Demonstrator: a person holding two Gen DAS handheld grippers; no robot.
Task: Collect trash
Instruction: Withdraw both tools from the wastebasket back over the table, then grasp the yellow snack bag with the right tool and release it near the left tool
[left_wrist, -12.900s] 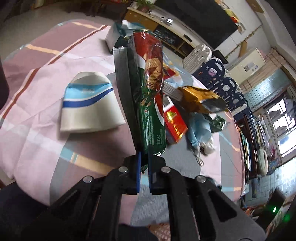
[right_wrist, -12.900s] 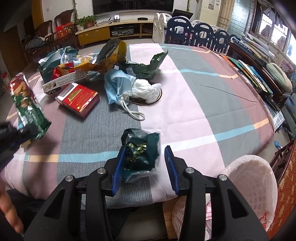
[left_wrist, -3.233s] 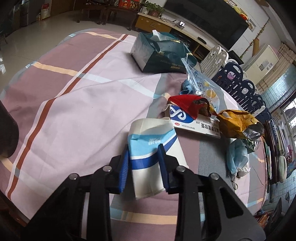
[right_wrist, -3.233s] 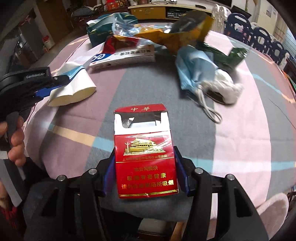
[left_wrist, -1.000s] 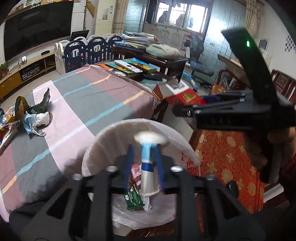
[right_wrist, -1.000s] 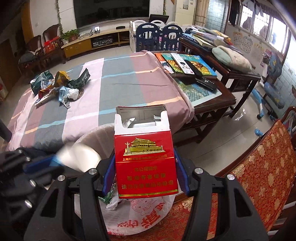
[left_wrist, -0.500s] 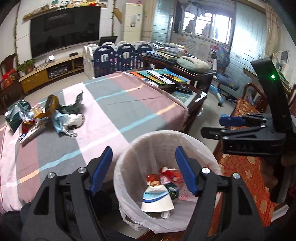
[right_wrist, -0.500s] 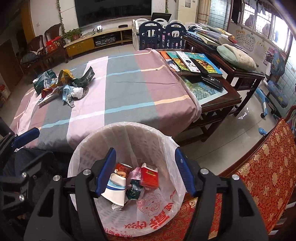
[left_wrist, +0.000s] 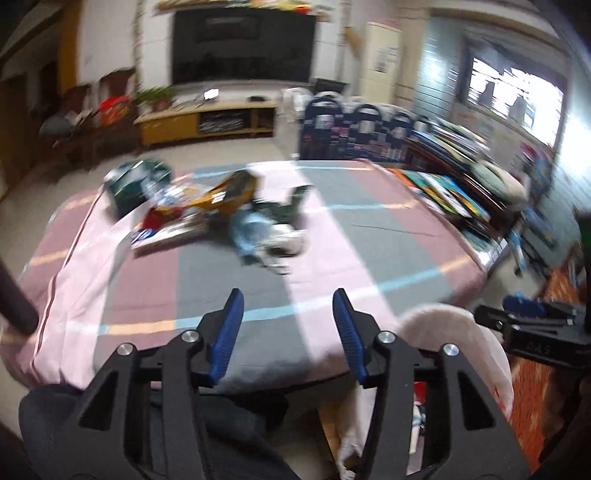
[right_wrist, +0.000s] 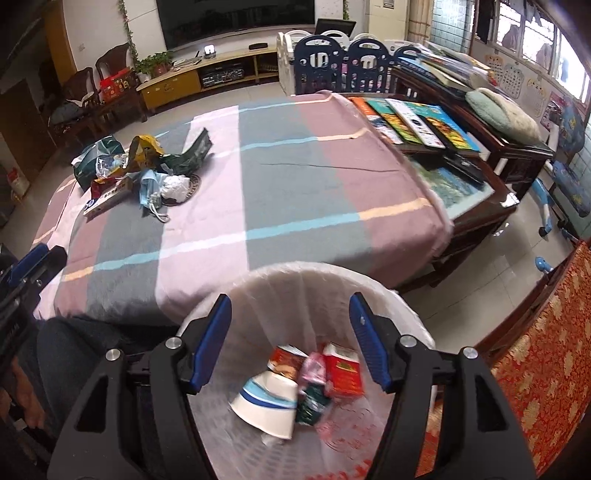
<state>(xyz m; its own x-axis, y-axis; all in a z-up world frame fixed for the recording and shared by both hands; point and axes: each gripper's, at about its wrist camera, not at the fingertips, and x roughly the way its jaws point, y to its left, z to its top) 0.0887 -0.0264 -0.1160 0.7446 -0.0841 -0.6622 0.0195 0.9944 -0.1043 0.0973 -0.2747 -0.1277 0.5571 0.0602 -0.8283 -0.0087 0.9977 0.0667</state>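
A white-lined trash bin (right_wrist: 306, 267) stands at the near edge of the table (right_wrist: 295, 184). In it lie a white-and-blue paper cup (right_wrist: 266, 402), a red cigarette pack (right_wrist: 343, 373) and some wrappers. My right gripper (right_wrist: 290, 301) hangs open over the bin with nothing between its fingers. My left gripper (left_wrist: 287, 299) faces the table, its jaws closing on nothing; the bin (left_wrist: 443, 321) is at its lower right. A trash pile (right_wrist: 144, 166) sits on the far left of the table: a blue mask (right_wrist: 149, 188), a white box (right_wrist: 107, 197), a yellow bag (right_wrist: 146, 147).
A low wooden table with books (right_wrist: 424, 122) stands right of the cloth-covered table. A red patterned seat (right_wrist: 546, 350) is next to the bin. A person's dark-clad legs (right_wrist: 74, 343) are at the table's near edge. Blue chairs (right_wrist: 332, 62) line the far side.
A second ago both grippers held trash over the bin; the cup and cigarette pack now lie in it. The left gripper has swung from the bin toward the table, its jaws narrower.
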